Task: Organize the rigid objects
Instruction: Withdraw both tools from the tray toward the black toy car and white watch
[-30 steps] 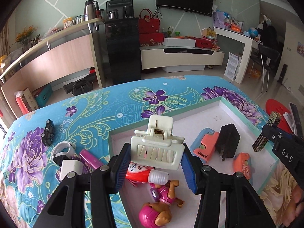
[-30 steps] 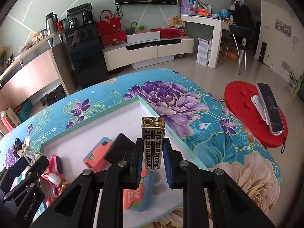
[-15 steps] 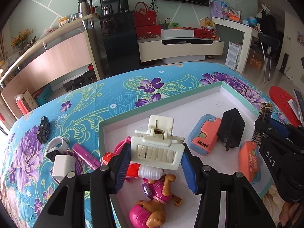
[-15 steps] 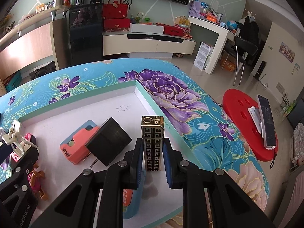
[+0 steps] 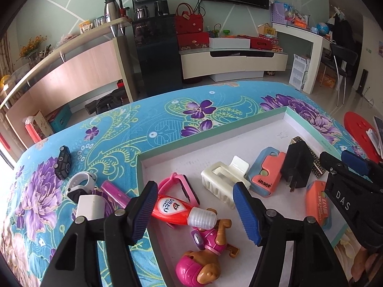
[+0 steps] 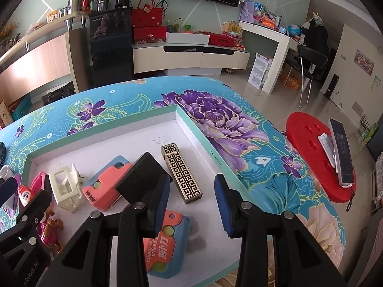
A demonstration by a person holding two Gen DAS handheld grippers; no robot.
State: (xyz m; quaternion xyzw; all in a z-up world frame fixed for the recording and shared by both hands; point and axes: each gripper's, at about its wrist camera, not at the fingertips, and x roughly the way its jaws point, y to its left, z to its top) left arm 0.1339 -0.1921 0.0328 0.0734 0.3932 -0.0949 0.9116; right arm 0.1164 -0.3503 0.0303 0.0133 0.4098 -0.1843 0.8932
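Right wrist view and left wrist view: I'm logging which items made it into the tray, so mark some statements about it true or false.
1. The gold patterned lighter lies flat inside the white tray. True.
2. The right tongs are clamped on the lighter. False: they stand open and the lighter lies free ahead of them; they have just been opening.
3. The cream hair claw lies in the tray. True.
4. The black toy car is in the tray. False: it sits on the floral cloth outside it.
5. The left tongs hold the red tube. False: they are open.
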